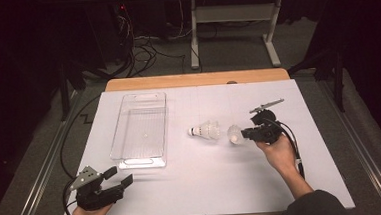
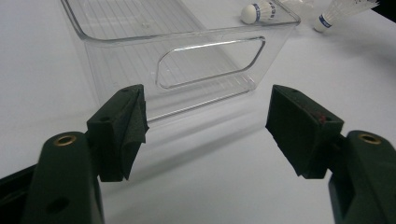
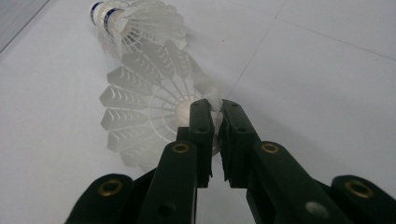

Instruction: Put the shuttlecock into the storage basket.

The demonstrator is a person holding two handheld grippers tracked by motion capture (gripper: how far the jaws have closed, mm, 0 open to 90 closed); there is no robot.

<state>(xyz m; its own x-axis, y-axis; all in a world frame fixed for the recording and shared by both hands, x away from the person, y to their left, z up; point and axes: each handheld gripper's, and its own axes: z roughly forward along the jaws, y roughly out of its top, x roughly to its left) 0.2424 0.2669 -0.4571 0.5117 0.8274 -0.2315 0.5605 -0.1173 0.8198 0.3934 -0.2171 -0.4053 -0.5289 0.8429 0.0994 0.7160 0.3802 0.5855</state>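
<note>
Shuttlecock [image 3: 140, 121], white and feathered, lies on the white table [image 1: 223, 185] right of centre, its skirt edge pinched between the narrow jaws of the right gripper [image 3: 215, 116], which comes at it from the right. A second shuttlecock [image 1: 205, 130] lies just to its left, cork pointing left. Farther left stands a clear plastic bin [image 1: 141, 130]. The left gripper [image 2: 208, 126] rests at the near left corner, jaws wide apart with nothing between them, facing the bin's near end.
</note>
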